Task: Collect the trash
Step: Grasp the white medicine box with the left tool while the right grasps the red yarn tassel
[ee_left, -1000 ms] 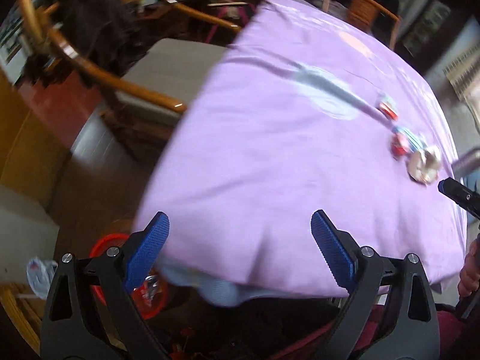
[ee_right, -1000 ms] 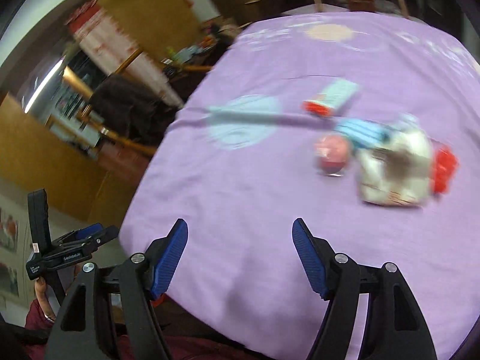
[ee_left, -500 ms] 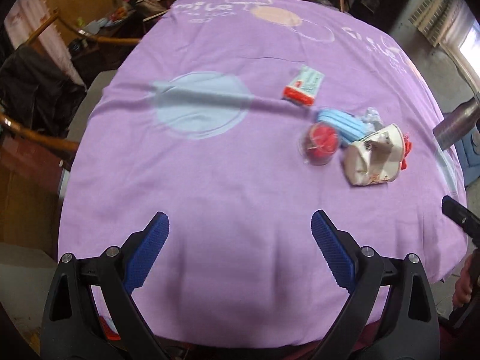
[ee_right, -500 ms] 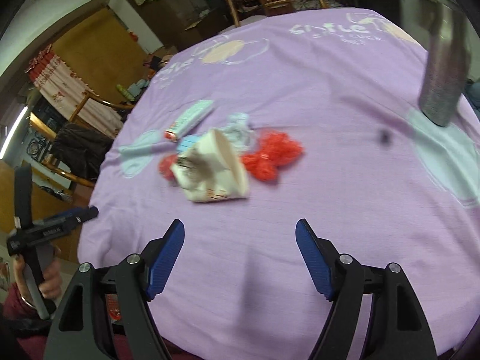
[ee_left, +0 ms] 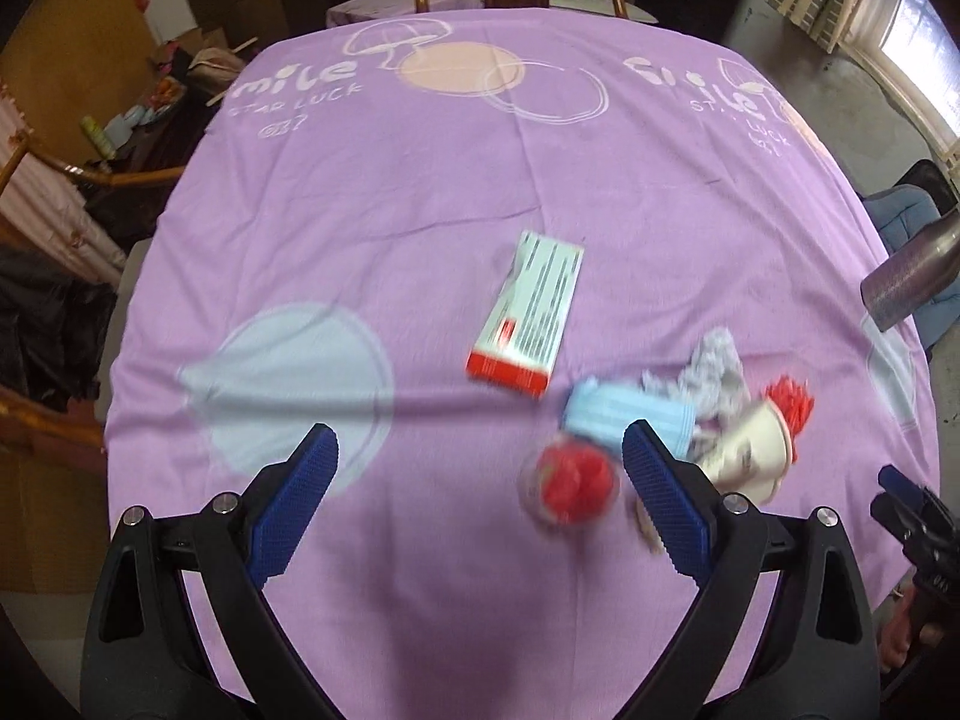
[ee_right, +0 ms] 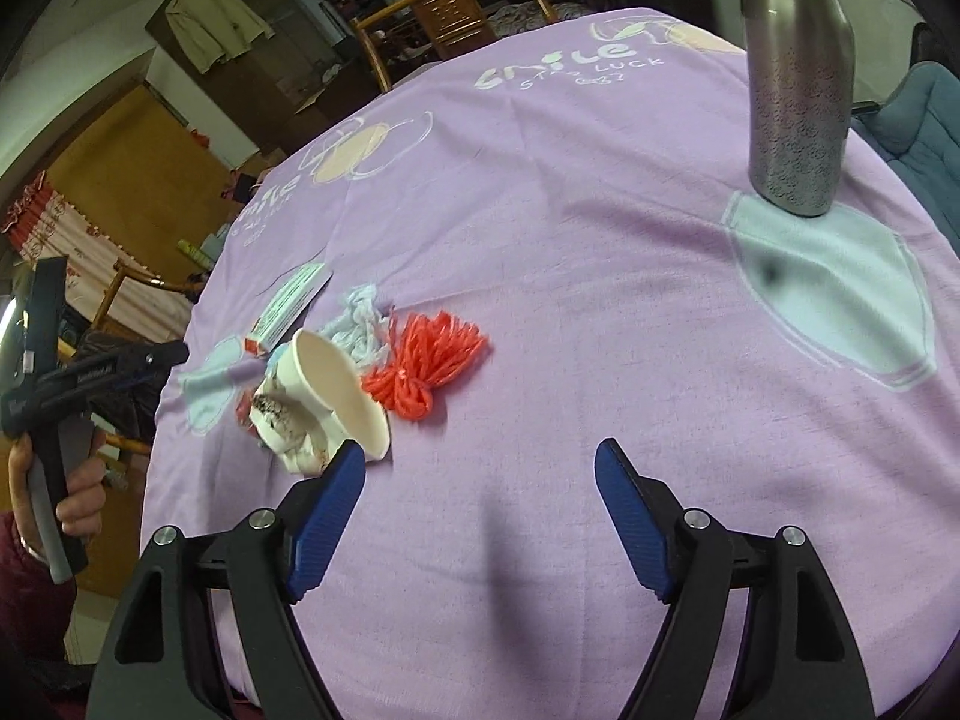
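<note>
Both tools hover over the purple tablecloth (ee_left: 600,198), and the paper cup (ee_right: 324,402) is the landmark — it lies on its side, mouth facing the right wrist camera, dark smudges on its crushed base. Just behind it sits a red tassel-like bundle (ee_right: 429,360), touching the rim, and a crumpled pale blue wad (ee_right: 360,324). Further back and left of the cup lies the red-and-white box (ee_left: 528,318), flat. A blue face mask (ee_left: 624,417) lies between box and cup, partly hidden by the left tool's finger. In front of the mask there is something round and red (ee_left: 570,480) — blurred, possibly in a clear wrapper. Far right of the cup stands a metal bottle (ee_right: 798,78), top cut off. The left gripper (ee_left: 480,480) has its jaws spread wide, holding nothing; the right gripper (ee_right: 480,492) likewise gapes, its left pad just overlapping the cup in view.
</note>
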Available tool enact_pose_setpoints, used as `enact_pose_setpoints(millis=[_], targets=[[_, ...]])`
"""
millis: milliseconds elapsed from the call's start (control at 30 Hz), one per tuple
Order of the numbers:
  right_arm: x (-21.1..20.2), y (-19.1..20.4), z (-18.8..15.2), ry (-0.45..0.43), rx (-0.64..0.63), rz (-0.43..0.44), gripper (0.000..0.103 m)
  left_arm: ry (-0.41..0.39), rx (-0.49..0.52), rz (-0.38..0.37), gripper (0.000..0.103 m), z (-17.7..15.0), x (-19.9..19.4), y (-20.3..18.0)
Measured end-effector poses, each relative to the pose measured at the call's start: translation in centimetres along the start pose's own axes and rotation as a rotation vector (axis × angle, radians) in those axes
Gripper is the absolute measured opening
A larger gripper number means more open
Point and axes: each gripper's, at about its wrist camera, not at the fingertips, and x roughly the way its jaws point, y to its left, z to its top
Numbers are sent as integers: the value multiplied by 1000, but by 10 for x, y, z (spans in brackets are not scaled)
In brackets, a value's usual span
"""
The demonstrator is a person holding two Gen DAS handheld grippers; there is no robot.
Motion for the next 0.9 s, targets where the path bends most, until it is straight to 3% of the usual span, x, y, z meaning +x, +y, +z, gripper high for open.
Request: enact_pose_setpoints(millis=[167,367,467,533,567,700,900], targets=[[1,-9,5,-8,68,-61,79,32,56,-54,92,37,38,-7],[8,-10,13,-8,128,-109,79,70,123,-87,90,59,82,-19],[12,-3,22,-6,115,-129,79,96,137,-129,73,62,102,-18],[17,1,29,-7,112,-126,79,112,143,-160,46,62,111,-17],[19,3,30,-5,109,-123,79,117,144,-174,47,61,113,-17],[31,17,39,20,53,-113,79,43,137,-191,47,58,96,-9],[52,36,48,71,-22,-71,79,-15,46,-199,47,61,62,21]])
